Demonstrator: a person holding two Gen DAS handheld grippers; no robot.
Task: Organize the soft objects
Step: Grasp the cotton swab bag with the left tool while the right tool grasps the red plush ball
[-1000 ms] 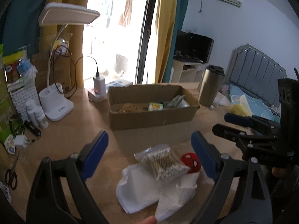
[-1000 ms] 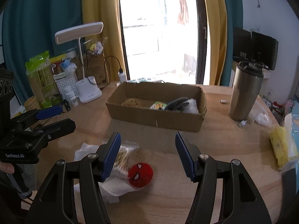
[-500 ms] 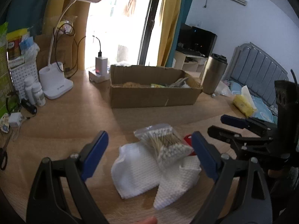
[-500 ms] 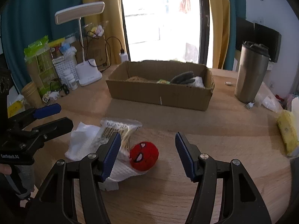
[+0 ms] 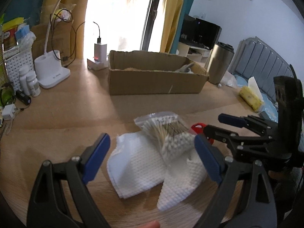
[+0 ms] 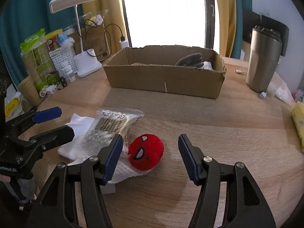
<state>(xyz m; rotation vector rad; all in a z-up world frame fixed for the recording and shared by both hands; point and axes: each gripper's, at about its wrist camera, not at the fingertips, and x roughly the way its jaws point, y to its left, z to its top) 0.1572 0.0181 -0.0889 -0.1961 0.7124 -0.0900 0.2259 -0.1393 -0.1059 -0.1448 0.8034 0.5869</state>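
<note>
Looking into the cardboard box [image 6: 165, 79] from both wrist views, we can't make out most of what's inside: its front wall hides the contents, and only a grey glove-like thing [image 6: 191, 59] and sth white beside it show above the rim. In the left view the red ball [image 5: 198, 128] is mostly hidden behind the right gripper [image 5: 212, 125], and the cloth edges are blurred. The lamp [image 6: 76, 0] head is cut off at the top of the left view.

We see the left gripper [image 5: 152, 152] with jaws wide apart, nothing between the pads; the white cloth [image 5: 144, 169] and the bag of cotton swabs [image 5: 167, 131] lie on the table [image 6: 228, 125] just beyond and between its fingers. The swab bag rests on the cloth. The right gripper [image 6: 150, 157] is also apart, holding nothing; the red ball [image 6: 146, 152], w/ a spider-mask face, sits between its fingers, nearer the left one, touching the cloth's edge. We can't tell if either pad touches it; a gap shows on the right side.

Count: two grippers, one box, one ball, one swab bag, one metal tumbler [image 6: 263, 58] right of the box, one lamp. The cloth may be one piece or two; we can't tell.
</note>
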